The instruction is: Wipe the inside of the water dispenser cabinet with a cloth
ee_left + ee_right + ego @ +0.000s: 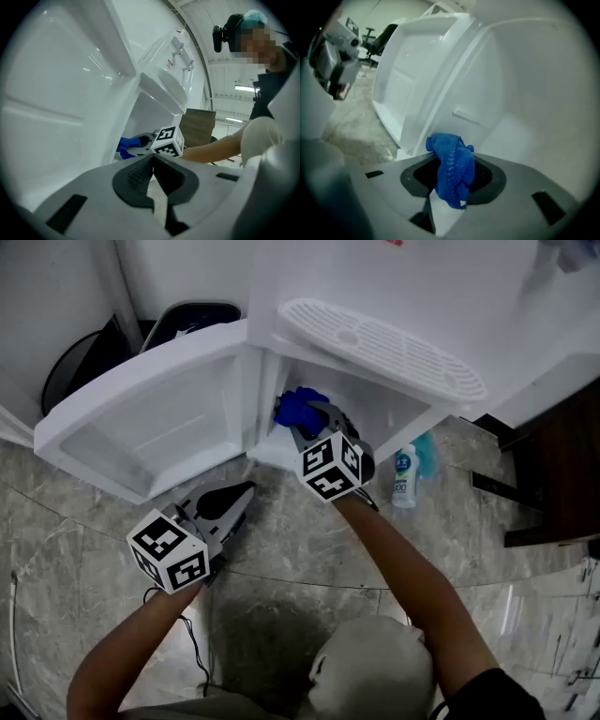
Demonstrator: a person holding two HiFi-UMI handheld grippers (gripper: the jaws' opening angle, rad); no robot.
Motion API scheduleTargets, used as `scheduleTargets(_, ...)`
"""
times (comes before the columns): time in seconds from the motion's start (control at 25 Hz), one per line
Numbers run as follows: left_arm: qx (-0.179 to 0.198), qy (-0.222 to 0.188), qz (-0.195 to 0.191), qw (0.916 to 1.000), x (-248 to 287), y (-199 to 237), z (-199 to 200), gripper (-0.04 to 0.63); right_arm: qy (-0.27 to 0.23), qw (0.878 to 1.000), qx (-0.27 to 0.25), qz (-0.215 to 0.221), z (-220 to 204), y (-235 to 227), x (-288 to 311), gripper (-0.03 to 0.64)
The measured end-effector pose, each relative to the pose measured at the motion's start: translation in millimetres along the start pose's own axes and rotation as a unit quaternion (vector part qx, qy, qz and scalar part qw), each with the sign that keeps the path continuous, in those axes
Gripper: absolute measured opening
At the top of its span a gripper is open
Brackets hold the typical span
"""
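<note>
The right tongs (312, 425) grasp the blue cloth (451, 164) inside the cabinet (380, 407); the left tongs (152, 161), clenched on nothing, hover outside by the open door (141, 427).

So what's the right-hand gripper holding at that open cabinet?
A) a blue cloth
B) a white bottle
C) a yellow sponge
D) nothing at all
A: in the right gripper view, the right gripper has its jaws pressed on a bunched blue cloth, and the head view shows that cloth at the mouth of the cabinet.
</note>
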State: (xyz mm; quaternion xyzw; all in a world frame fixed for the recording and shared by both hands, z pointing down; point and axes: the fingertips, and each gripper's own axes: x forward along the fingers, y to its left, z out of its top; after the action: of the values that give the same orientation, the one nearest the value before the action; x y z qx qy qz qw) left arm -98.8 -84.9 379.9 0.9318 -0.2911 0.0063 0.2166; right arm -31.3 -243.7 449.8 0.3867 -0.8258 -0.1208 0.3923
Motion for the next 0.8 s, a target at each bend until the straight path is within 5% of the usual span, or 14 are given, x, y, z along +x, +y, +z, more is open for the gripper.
scheduleTargets(0.2,-0.018,-0.005,0.023,0.9996,-19,26,-2,0.008,0.059,0.995,-0.087,0.0,-20,-14,42,0.118)
scheduleTargets(0.8,-0.031,-0.015,0.005,0.9994,-41,6,5,0.008,0.079,0.993,-0.086,-0.024,-33,-46,101,0.117)
